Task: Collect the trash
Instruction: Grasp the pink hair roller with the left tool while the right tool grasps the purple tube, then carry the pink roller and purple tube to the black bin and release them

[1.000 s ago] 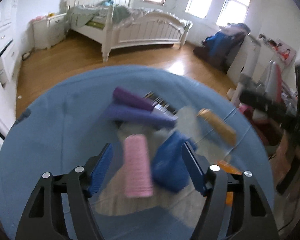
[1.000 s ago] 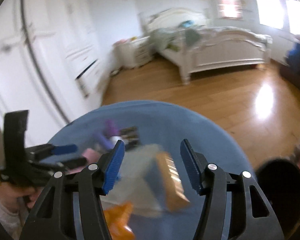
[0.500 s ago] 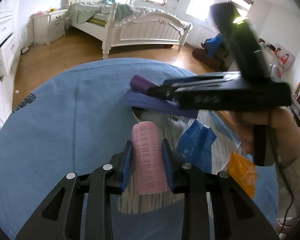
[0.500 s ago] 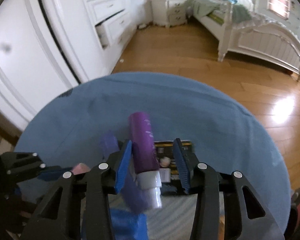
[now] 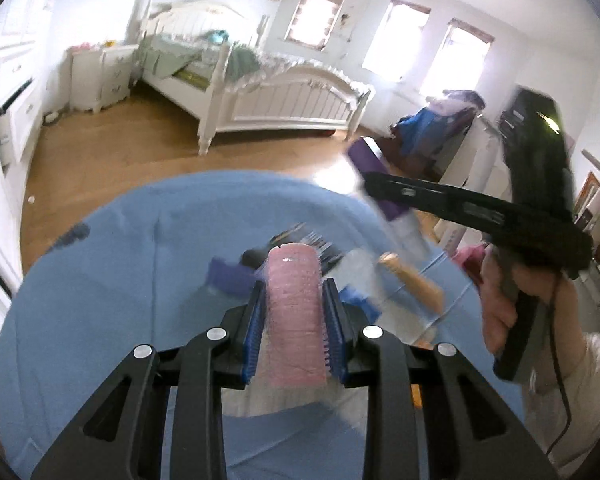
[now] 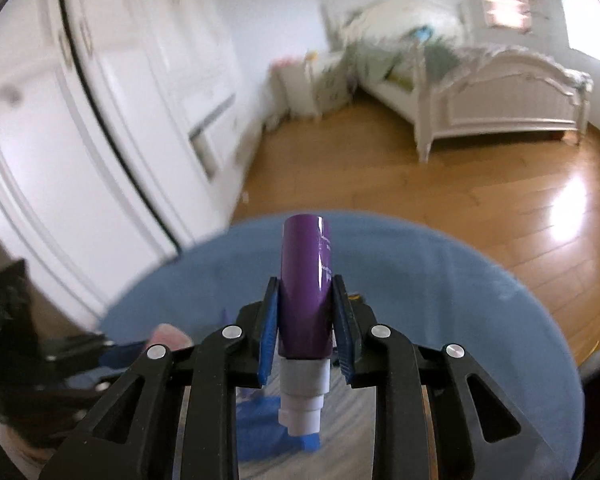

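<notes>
My left gripper (image 5: 294, 292) is shut on a pink roller-like cylinder (image 5: 295, 312) and holds it above the round blue-covered table (image 5: 112, 280). My right gripper (image 6: 305, 300) is shut on a purple bottle (image 6: 306, 284) with a white neck, lifted above the table; this bottle also shows in the left wrist view (image 5: 374, 178), held up at the right. On the table lie a tan cylinder (image 5: 412, 282), a purple wrapper (image 5: 230, 278), a blue packet (image 6: 268, 424) and a dark patterned packet (image 5: 308, 240).
A white bed (image 5: 268, 92) and a nightstand (image 5: 100, 76) stand across the wooden floor (image 5: 112, 160). White wardrobes (image 6: 80, 120) are to the left. Bags and furniture (image 5: 440, 128) crowd the right side.
My left gripper closed on the pink cylinder and lifted it. My right gripper closed on the purple bottle and raised it off the table, up and to the right.
</notes>
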Demonstrator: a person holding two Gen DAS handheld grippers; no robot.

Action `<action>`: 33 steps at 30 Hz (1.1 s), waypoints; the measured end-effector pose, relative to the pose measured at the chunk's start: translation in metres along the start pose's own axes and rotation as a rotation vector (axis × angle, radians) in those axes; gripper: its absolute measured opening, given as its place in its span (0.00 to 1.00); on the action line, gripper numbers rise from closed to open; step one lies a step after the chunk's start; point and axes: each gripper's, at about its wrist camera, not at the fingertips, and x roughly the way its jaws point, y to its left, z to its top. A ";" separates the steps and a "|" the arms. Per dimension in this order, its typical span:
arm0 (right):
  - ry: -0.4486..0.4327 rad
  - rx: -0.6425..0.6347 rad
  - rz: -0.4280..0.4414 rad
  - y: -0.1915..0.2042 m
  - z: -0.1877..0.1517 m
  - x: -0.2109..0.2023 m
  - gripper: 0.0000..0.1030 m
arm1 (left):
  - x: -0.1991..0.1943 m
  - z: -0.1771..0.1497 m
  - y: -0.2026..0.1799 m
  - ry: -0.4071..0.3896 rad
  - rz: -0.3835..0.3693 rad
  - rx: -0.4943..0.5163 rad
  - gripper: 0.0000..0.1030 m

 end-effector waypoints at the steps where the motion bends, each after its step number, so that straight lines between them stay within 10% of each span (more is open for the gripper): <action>1: -0.045 0.023 -0.003 -0.005 -0.002 -0.021 0.25 | -0.004 0.005 -0.009 -0.022 -0.014 0.006 0.27; 8: -0.282 0.058 -0.221 -0.046 -0.036 -0.139 0.25 | 0.000 0.028 -0.073 -0.097 -0.105 0.078 0.28; 18: -0.358 0.169 -0.555 -0.148 -0.102 -0.236 0.25 | 0.058 0.032 -0.189 -0.028 -0.329 0.190 0.28; 33: -0.261 0.236 -0.750 -0.234 -0.156 -0.231 0.25 | 0.146 0.026 -0.298 0.110 -0.493 0.250 0.27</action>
